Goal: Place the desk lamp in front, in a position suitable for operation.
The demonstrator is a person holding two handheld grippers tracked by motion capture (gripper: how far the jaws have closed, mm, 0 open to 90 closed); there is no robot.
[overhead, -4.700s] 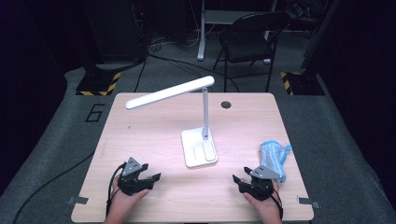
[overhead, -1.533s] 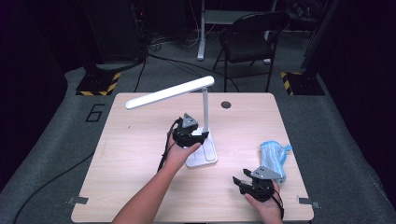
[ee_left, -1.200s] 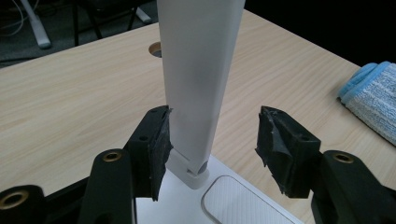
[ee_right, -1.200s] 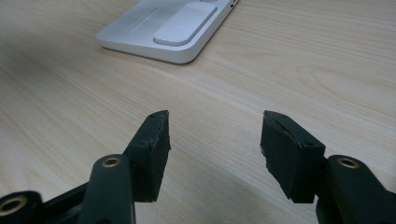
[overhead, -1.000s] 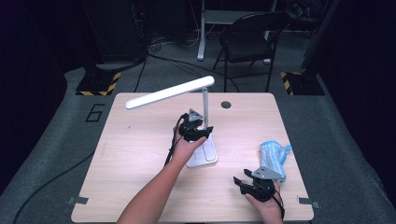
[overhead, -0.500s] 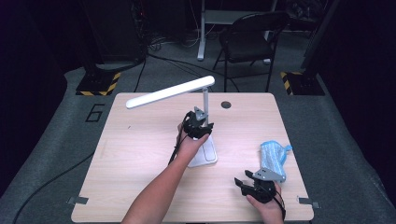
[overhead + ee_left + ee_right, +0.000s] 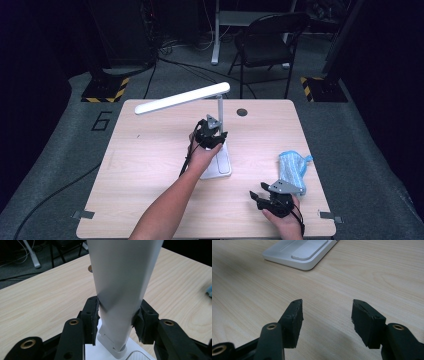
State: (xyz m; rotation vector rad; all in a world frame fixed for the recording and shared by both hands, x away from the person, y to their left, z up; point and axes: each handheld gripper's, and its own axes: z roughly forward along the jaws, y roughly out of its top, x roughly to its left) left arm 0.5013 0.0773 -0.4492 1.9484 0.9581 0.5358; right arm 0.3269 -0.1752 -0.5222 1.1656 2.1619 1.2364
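Note:
A white desk lamp stands mid-table on a flat base (image 7: 218, 166), with an upright stem (image 7: 219, 109) and a long head (image 7: 182, 98) slanting left. My left gripper (image 7: 212, 138) is at the bottom of the stem. In the left gripper view its jaws have just been closing, and both pads (image 7: 93, 315) now press the flat white stem (image 7: 122, 285) from either side. My right gripper (image 7: 258, 197) rests near the table's front right edge, open (image 7: 327, 315) over bare wood. The lamp base (image 7: 299, 252) lies ahead of it.
A blue cloth (image 7: 293, 168) lies just beyond the right hand, near the table's right edge. A round cable hole (image 7: 242, 112) sits at the table's back. A black folding chair (image 7: 265, 42) stands on the floor behind the table.
The left hand left the table's front left, reached forward to the lamp, and its jaws closed around the stem. The right gripper has stayed where it was.

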